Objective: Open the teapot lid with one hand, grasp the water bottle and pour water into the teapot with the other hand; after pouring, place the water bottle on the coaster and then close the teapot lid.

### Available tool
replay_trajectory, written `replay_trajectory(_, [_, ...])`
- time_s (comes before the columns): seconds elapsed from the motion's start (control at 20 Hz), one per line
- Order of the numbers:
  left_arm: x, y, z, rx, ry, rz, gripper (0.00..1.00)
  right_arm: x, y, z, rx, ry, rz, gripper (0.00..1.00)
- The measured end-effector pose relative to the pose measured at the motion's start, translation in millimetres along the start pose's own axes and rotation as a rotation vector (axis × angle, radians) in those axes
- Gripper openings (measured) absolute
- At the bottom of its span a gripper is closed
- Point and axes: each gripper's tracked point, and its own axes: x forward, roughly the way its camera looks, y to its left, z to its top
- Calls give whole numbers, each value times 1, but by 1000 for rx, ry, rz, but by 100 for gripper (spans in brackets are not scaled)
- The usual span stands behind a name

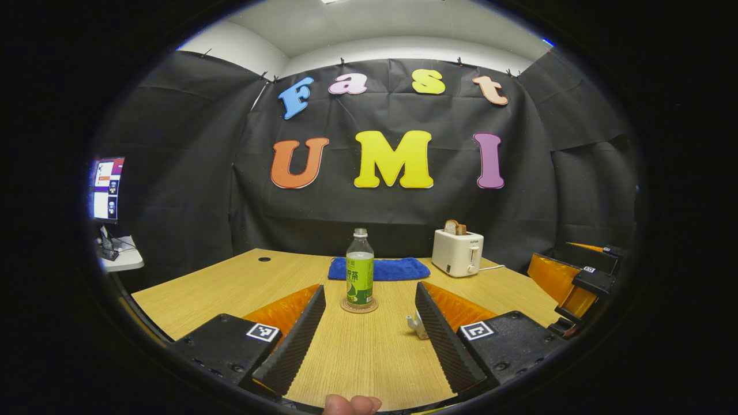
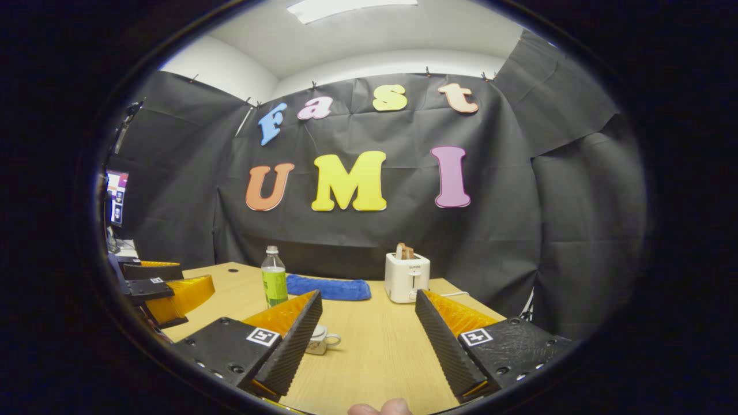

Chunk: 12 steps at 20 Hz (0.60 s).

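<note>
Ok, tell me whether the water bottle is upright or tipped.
Upright. The water bottle stands on the round coaster on the table, cap up, neck vertical; in the right gripper view it stands straight too.

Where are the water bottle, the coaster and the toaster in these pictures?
water bottle (image 1: 360, 276): left gripper view, on its green label.
coaster (image 1: 359, 307): left gripper view, on the rim showing under the bottle.
toaster (image 2: 406, 278): right gripper view, on its white front face.

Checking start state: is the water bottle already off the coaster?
No, the water bottle stands upright on the coaster.
</note>
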Motion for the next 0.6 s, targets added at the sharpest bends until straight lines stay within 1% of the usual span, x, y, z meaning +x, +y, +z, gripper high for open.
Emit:
replay_trajectory(0.35, [3,-6,-6,4,5,9,98,5,-14,-15,11,26,-18,98])
replay_trajectory(0.6, [3,-5,-7,-3,7,19,98,6,-16,-17,16,30,-23,98])
